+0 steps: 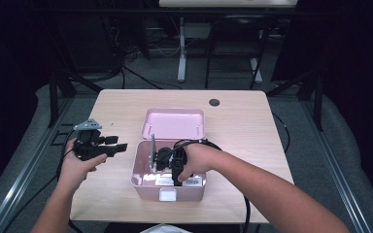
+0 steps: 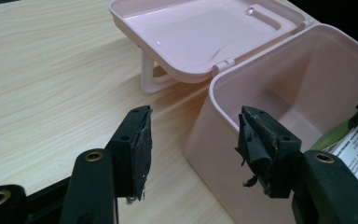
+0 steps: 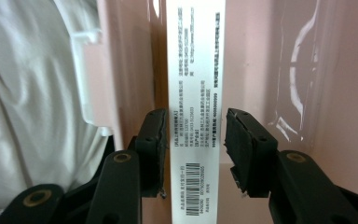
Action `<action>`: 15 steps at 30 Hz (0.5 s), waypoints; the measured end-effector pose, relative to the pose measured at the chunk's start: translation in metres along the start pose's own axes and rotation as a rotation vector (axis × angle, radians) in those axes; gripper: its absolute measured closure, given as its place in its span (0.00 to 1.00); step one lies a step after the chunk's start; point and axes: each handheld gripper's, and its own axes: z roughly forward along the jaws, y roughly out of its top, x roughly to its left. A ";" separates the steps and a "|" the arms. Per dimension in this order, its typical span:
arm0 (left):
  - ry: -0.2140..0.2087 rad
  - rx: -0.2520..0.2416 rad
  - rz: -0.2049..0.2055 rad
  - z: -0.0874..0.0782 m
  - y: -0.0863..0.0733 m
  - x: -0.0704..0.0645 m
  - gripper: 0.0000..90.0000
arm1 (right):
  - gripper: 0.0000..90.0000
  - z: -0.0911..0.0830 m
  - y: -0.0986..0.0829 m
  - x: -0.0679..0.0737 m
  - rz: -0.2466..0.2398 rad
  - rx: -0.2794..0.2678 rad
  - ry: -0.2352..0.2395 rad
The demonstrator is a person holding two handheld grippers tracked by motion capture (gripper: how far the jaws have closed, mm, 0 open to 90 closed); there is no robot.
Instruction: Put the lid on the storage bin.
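Note:
A pink plastic box (image 1: 137, 170) stands open at the table's front middle, its lid (image 1: 174, 124) folded back flat behind it. My right gripper (image 1: 175, 175) reaches down inside the box. In the right gripper view, my right gripper (image 3: 196, 149) is shut on a long white carton (image 3: 196, 70) with printed text and a barcode, which lies beside the box's pink wall (image 3: 261, 70). To the left of the box, my left gripper (image 1: 119, 148) is held above the table. It (image 2: 193, 149) is open and holds nothing, pointing at the box's corner (image 2: 214, 154). The carton's end (image 2: 356, 144) shows inside.
The lid (image 2: 200, 32) rests on its white handle. A white latch (image 1: 167, 195) is on the box's front wall. A black round grommet (image 1: 214, 102) sits near the table's far edge. White cloth (image 3: 28, 93) shows beyond the box's front wall. Bare tabletop (image 1: 247, 131) surrounds the box.

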 end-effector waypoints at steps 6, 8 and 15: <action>-0.002 0.003 -0.005 0.001 -0.001 0.000 0.50 | 0.60 -0.013 -0.004 0.002 0.019 -0.044 -0.034; -0.004 0.004 -0.007 0.001 -0.001 0.000 0.50 | 0.58 -0.019 -0.006 0.001 0.029 -0.067 -0.041; -0.004 0.008 -0.001 0.001 -0.001 0.000 0.50 | 0.52 -0.034 -0.015 -0.005 0.114 -0.118 -0.072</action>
